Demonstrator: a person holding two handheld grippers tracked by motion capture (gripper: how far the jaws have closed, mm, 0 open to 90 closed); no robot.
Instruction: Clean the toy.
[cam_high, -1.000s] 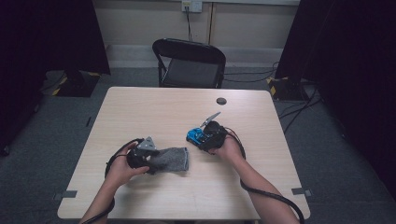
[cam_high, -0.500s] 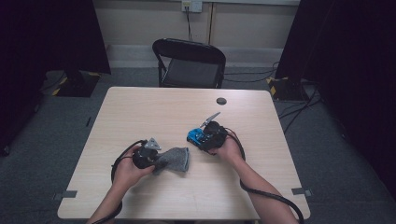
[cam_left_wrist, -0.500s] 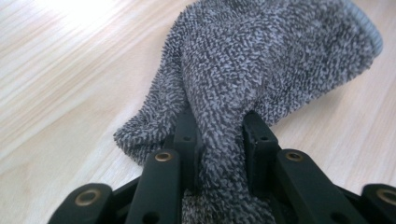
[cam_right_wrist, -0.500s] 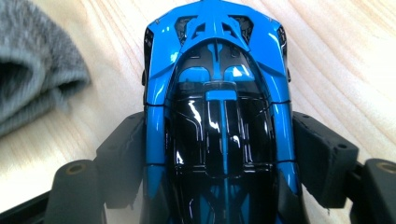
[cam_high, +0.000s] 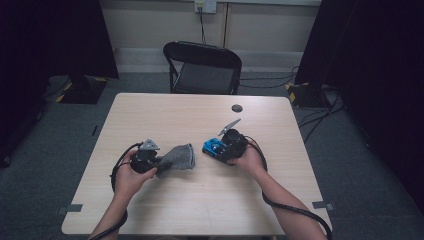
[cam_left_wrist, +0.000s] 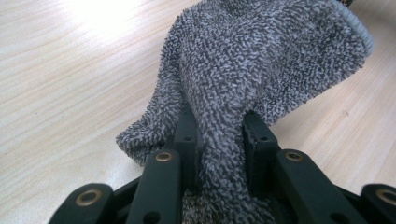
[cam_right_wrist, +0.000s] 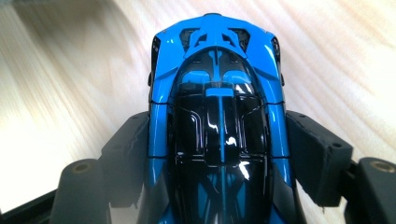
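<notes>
Wood-grain table carries little beyond the work in hand: a small dark round disc lies near its far edge, well apart from both grippers, and a black folding chair stands on the grey floor just past that edge. Cables trail from each gripper back along the person's forearms. Nothing lies between the two grippers on the bare tabletop.

On the person's left, the left gripper is pressed together on one end of a grey fuzzy cloth. In the left gripper view a bunched fold of the cloth runs down between the two black jaws, which squeeze it from either side, while the rest fans out ahead of the jaw tips, with its far part down on the wood. From the high view the cloth stretches from the gripper toward the table's middle, pointing at the other hand.

On the person's right, the right gripper pinches a blue and black toy car. In the right gripper view the car sits lengthwise between the jaws, their pads against its two flanks, its far end sticking out beyond the tips over the table. The car and the cloth's free edge are near each other but apart
</notes>
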